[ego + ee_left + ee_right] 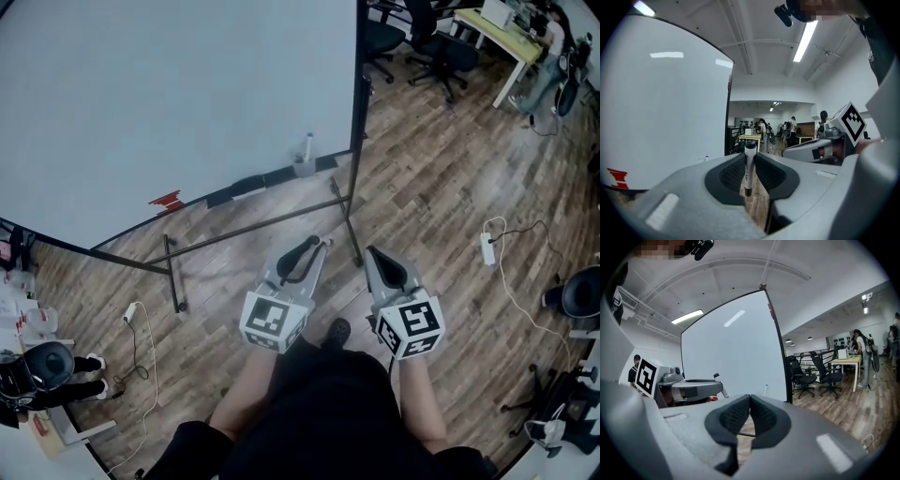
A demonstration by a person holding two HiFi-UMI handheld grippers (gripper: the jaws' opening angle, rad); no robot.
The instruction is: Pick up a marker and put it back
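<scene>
Left gripper [749,157]: jaws clenched on a whiteboard marker [749,169], white barrel with a black cap, which stands upright between the pads and is carried above the wooden floor [441,178], apart from the whiteboard [169,94]. Right gripper [750,400]: jaws pressed together with nothing between them, held beside the left gripper in front of the person, both pointing towards the lower right corner of the board's black frame. Also present: red marks [167,199] at the whiteboard's lower edge, office chairs [436,42] beyond the board, and a white power strip [487,248] on the floor at right.
</scene>
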